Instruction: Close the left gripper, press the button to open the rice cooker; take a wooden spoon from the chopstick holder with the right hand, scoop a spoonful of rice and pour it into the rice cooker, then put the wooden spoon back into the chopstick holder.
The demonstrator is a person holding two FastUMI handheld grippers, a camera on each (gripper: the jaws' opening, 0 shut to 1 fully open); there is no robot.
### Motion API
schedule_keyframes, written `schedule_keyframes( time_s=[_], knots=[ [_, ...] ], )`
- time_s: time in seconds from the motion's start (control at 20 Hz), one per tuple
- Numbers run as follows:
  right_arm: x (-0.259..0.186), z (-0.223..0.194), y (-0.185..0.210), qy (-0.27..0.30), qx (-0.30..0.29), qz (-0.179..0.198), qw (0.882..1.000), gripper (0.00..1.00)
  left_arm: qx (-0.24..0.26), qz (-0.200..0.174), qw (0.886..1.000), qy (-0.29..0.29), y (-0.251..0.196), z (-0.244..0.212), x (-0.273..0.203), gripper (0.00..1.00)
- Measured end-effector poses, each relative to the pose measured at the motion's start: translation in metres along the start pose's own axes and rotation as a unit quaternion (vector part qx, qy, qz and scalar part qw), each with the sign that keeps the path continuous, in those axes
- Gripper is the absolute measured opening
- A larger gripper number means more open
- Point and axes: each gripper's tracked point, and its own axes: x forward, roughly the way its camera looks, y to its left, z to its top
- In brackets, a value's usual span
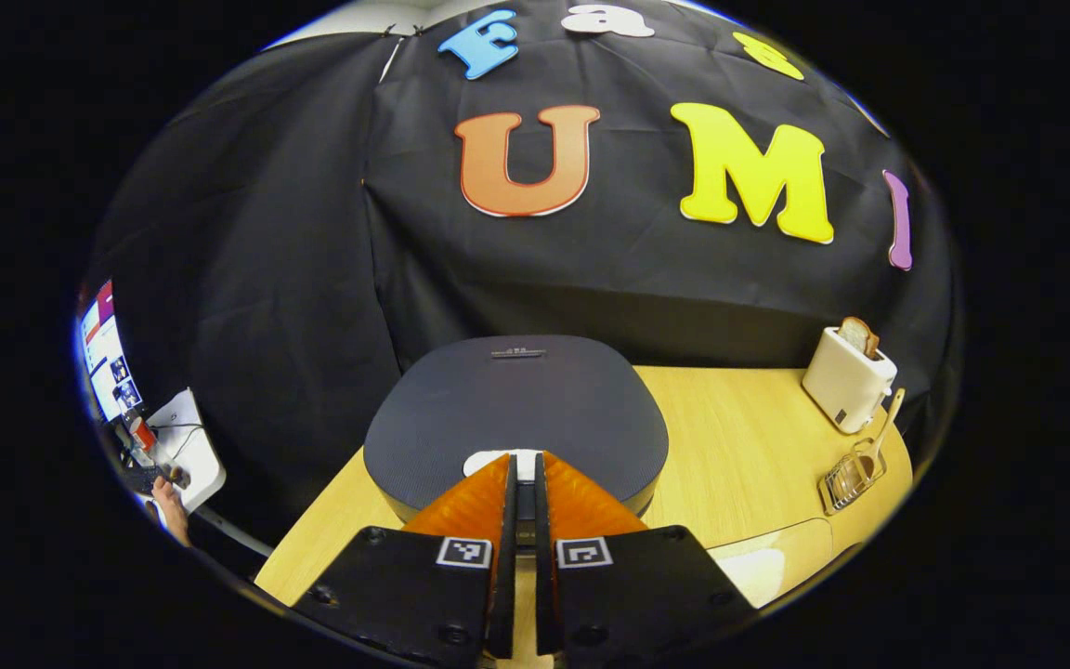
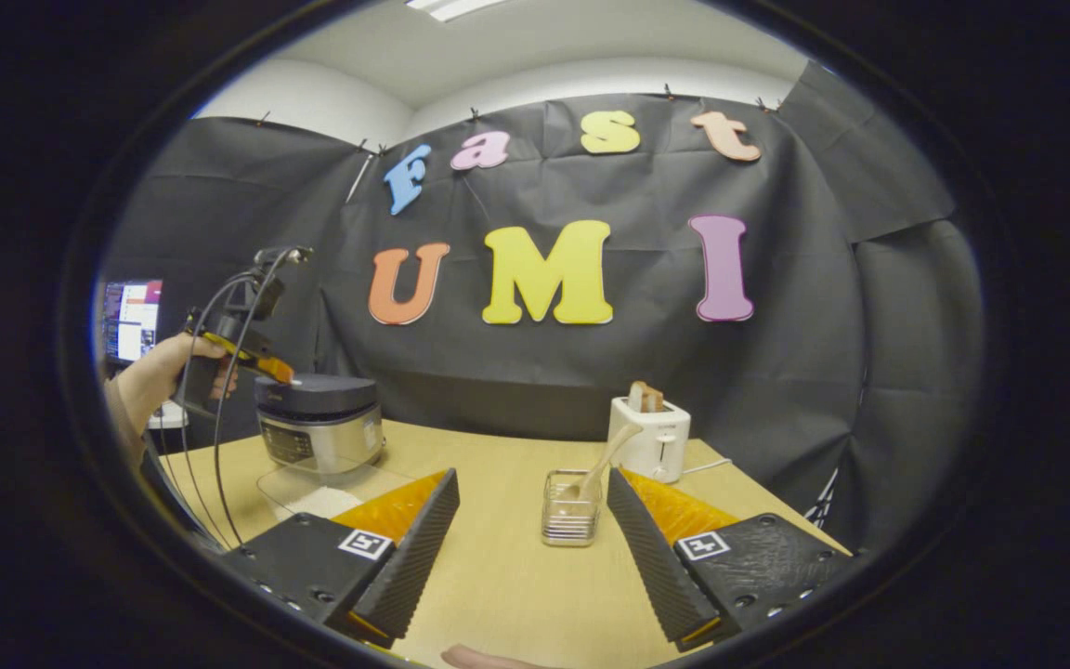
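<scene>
Wooden spoon (image 2: 602,462) in chopstick holder (image 2: 569,509), handle up-right.

The left gripper view looks down close over the rice cooker (image 1: 516,418) lid toward the booth wall, while the right gripper view faces the same tabletop (image 2: 498,567) from farther back, both catching the toaster (image 1: 849,376).

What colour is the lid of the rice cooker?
The rice cooker's lid is dark grey, nearly black; the left gripper view shows it best.
</scene>
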Motion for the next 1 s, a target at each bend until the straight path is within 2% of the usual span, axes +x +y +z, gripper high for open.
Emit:
schedule_keyframes(
  time_s=[0.05, 0.1, 0.15, 0.2, 0.25, 0.35, 0.4, 0.55, 0.8, 0.9, 0.95, 1.0],
  knots=[
    [0.003, -0.001, -0.005, 0.003, 0.001, -0.006, 1.000, 0.96, 0.009, 0.004, 1.000, -0.029, 0.001, 0.015, -0.006, 0.13],
    [0.007, -0.004, -0.008, 0.007, 0.003, -0.010, 1.000, 0.95, 0.019, 0.014, 0.998, -0.056, 0.007, 0.026, -0.011, 0.27],
    [0.012, -0.009, -0.010, 0.013, 0.006, -0.011, 1.000, 0.95, 0.030, 0.021, 0.996, -0.078, 0.013, 0.038, -0.020, 0.48],
    [0.017, -0.011, -0.013, 0.018, 0.011, -0.010, 1.000, 0.95, 0.031, 0.017, 0.996, -0.080, 0.009, 0.041, -0.026, 0.55],
    [0.023, -0.012, -0.017, 0.023, 0.015, -0.011, 1.000, 0.95, 0.025, 0.008, 0.996, -0.081, 0.004, 0.040, -0.035, 0.72],
    [0.041, -0.012, -0.031, 0.026, 0.018, -0.022, 0.999, 0.95, 0.015, -0.001, 0.995, -0.097, 0.000, 0.043, -0.050, 0.82],
    [0.053, -0.012, -0.038, 0.029, 0.018, -0.029, 0.999, 0.94, 0.012, 0.000, 0.994, -0.111, 0.003, 0.045, -0.056, 0.91],
    [0.093, -0.020, -0.057, 0.050, 0.028, -0.046, 0.997, 0.95, 0.015, 0.014, 0.989, -0.147, 0.013, 0.045, -0.078, 0.93],
    [0.169, -0.031, -0.074, 0.095, 0.077, -0.039, 0.992, 0.95, 0.018, 0.011, 0.984, -0.177, 0.012, 0.025, -0.113, 0.95],
    [0.202, -0.038, -0.081, 0.120, 0.106, -0.040, 0.986, 0.90, 0.044, 0.015, 0.982, -0.182, 0.012, 0.010, -0.122, 0.95],
    [0.212, -0.042, -0.081, 0.136, 0.115, -0.037, 0.983, 0.90, 0.057, 0.022, 0.980, -0.188, 0.012, 0.003, -0.127, 0.96],
    [0.225, -0.044, -0.085, 0.143, 0.117, -0.037, 0.982, 0.95, 0.064, 0.031, 0.978, -0.196, 0.012, -0.001, -0.132, 0.95]
  ],
)
